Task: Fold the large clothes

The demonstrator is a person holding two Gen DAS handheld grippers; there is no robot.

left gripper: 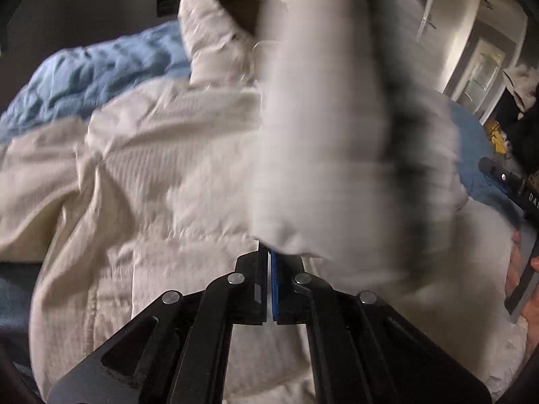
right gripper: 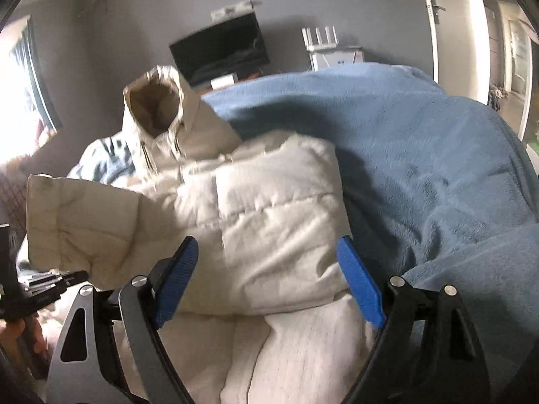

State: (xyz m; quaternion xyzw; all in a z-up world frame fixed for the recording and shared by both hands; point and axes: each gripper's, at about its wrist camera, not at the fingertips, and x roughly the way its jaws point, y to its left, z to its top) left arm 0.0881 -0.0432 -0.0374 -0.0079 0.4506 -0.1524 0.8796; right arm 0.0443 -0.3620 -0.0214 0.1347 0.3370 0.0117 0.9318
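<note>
A cream puffer jacket with a hood lies on a blue blanket on a bed. In the left wrist view the jacket fills the frame. My left gripper is shut on a sleeve of the jacket, which hangs blurred in front of the camera. That sleeve shows in the right wrist view, lifted over the jacket's left side. My right gripper is open and empty just above the jacket's folded right side.
The blue blanket covers the bed to the right and behind the jacket. A television and a router stand against the far grey wall. A door is at the right. A bright window is at the left.
</note>
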